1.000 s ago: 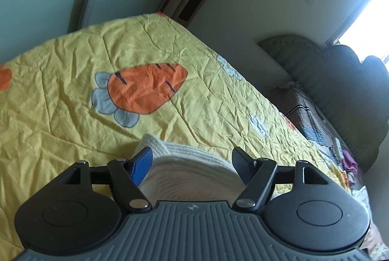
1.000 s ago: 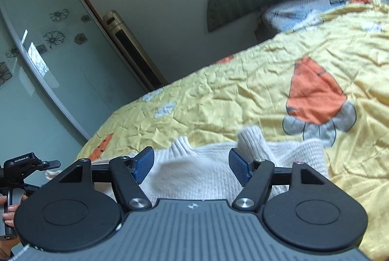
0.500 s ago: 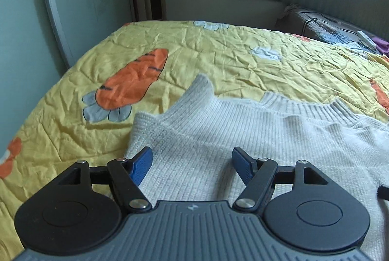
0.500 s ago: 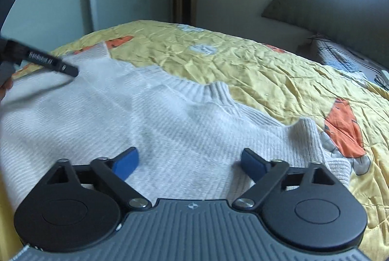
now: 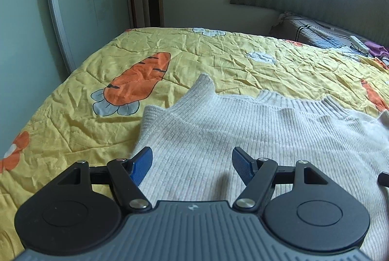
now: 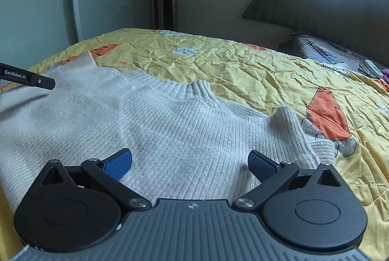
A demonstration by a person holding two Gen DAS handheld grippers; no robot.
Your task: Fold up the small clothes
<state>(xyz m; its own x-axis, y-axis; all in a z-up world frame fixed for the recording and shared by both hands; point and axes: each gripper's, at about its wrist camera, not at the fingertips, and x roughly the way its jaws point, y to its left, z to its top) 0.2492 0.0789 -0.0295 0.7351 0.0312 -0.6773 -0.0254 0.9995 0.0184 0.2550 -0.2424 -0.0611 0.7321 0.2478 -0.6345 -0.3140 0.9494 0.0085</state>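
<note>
one white ribbed sweater (image 5: 255,139) spread on yellow carrot quilt (image 5: 194,59), seemingly flat, both tongs (image 5: 192,165) (image 6: 189,165) wide, empty

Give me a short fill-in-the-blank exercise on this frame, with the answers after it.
1. The white knit sweater lies spread on a quilt whose main colour is ____.
2. The vegetable printed in orange on the quilt is a ____.
3. The left hand-held gripper and the right hand-held gripper both hang over the sweater with their jaws ____.
4. On the far right of the bed, beside a white remote, lies a pair of ____.

Missing words: yellow; carrot; open; glasses
</note>
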